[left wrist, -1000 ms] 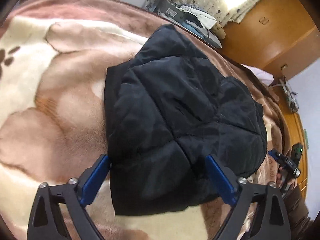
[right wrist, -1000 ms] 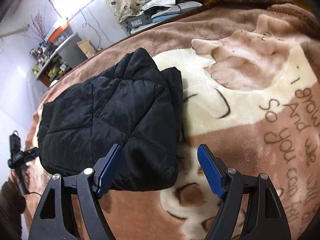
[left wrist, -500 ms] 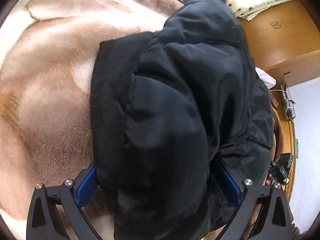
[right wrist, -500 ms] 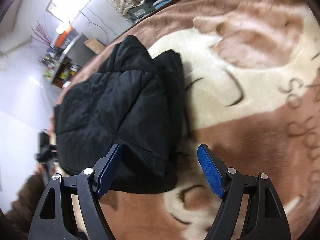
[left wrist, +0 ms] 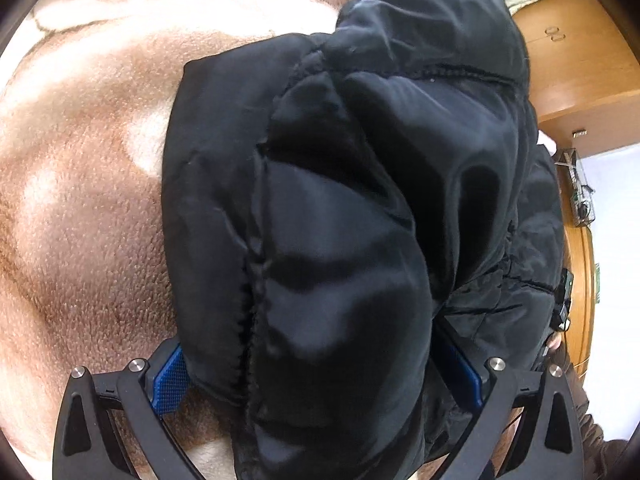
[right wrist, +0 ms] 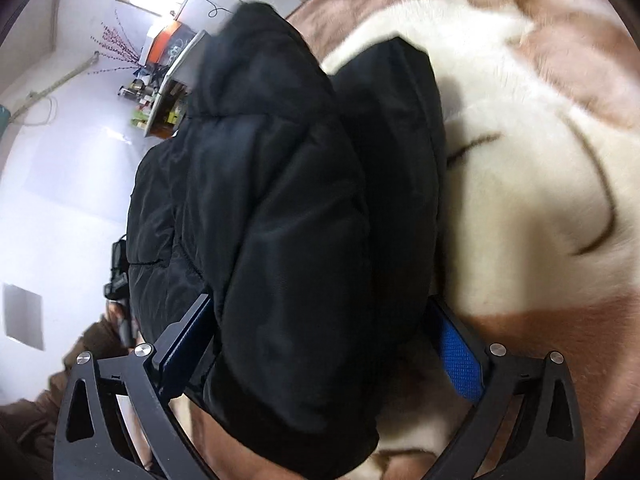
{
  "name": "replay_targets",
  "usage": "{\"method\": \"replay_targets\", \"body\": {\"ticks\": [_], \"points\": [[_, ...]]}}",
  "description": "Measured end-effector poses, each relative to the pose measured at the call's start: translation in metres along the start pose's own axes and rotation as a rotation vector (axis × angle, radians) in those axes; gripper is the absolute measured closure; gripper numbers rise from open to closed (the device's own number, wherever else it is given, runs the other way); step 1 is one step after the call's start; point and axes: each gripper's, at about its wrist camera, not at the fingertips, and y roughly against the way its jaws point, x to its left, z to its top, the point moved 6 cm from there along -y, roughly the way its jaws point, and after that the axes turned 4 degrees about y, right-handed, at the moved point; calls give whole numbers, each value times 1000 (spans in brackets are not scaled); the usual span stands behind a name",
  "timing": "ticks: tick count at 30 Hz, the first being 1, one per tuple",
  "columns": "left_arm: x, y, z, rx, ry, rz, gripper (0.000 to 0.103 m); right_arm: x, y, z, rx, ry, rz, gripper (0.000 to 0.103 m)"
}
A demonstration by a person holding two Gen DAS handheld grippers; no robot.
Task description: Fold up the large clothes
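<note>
Jacket (left wrist: 340, 208) on brown plush blanket (left wrist: 80, 200); both tools straddle it, jaws wide.

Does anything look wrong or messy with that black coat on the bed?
Nothing looks damaged or spilled. The black puffer jacket bulges in a bulky bundle between the left tongs and right tongs, rather than lying flat on the plush blanket, as expected mid-fold.

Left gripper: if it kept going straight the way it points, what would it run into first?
The black puffer jacket. Its folded bulk already sits between the open fingers of the left gripper and fills the line ahead. The blanket lies beside and beneath it; how deep the jacket extends is unclear.
</note>
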Motion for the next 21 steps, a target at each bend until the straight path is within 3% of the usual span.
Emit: {"method": "replay_targets", "body": {"ticks": [7,12,21], "points": [[1,-10,7,32,-10,-7,0,-5,-13,1,15,2,43,3],[4,-13,19,50,-6,17,0,-4,-21,2,65,-5,33,3],[-12,-27,34,86,-20,48,0,-1,-31,-2,56,15,-5,7]]}}
